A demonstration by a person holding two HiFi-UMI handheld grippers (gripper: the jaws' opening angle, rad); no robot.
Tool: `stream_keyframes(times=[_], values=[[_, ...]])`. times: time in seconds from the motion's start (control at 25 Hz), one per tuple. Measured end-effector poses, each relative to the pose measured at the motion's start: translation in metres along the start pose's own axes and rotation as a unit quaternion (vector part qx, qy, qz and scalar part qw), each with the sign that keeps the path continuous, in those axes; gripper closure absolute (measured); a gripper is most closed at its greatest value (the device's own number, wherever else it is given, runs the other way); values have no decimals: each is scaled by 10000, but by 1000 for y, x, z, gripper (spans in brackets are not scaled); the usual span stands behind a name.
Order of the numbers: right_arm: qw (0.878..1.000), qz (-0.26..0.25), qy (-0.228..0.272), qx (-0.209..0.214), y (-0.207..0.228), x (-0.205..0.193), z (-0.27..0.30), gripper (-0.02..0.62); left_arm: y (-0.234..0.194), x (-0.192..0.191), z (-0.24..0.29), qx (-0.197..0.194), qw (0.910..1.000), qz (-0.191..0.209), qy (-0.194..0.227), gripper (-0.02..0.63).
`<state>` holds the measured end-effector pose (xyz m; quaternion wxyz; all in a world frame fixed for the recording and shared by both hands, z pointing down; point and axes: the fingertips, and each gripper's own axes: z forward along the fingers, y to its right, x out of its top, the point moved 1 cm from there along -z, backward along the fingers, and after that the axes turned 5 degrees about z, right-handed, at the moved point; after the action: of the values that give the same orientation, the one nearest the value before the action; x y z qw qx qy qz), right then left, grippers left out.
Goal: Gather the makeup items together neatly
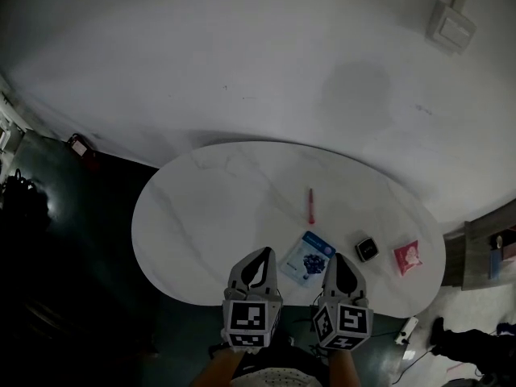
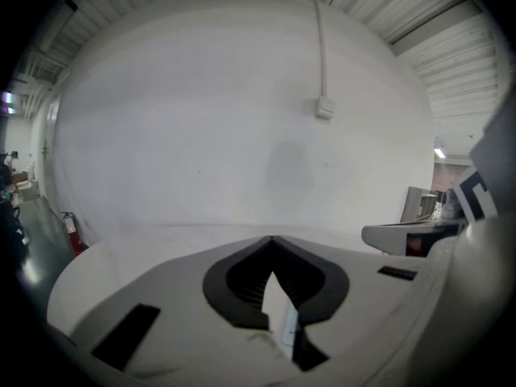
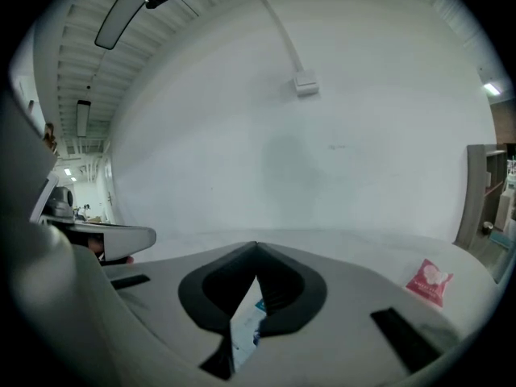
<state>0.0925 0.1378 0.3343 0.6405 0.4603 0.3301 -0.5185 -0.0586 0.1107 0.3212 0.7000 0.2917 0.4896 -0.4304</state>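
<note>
On the oval white table point(image 1: 210, 208) lie a thin red stick point(image 1: 310, 205), a blue-and-white packet point(image 1: 307, 258), a small black compact point(image 1: 367, 248) and a pink sachet point(image 1: 406, 257). My left gripper point(image 1: 261, 253) hovers at the table's near edge, just left of the packet, with its jaws together and empty point(image 2: 272, 239). My right gripper point(image 1: 338, 259) sits between the packet and the compact, also shut and empty point(image 3: 256, 244). The right gripper view shows the pink sachet point(image 3: 429, 281) at right and a piece of the packet point(image 3: 246, 329) through the slot between the jaws.
A white wall point(image 1: 242, 55) stands behind the table, with a junction box point(image 1: 451, 27) and conduit. A red fire extinguisher point(image 1: 78, 145) stands on the dark floor at left. A cabinet point(image 1: 492, 248) is right of the table. A person's feet point(image 1: 451, 337) show at lower right.
</note>
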Motion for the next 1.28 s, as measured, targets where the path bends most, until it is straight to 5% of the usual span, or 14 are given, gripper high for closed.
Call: stream_keyframes(times=[0.64,1.28], values=[[9977,77,-651,-150,-13,9,117,560,-73,12,92,-201,9993,-200,-224,588],[9874,-72,-1547,-314,-5,-13,178,512,-133,-1,125,-62,9982,-427,-418,588]])
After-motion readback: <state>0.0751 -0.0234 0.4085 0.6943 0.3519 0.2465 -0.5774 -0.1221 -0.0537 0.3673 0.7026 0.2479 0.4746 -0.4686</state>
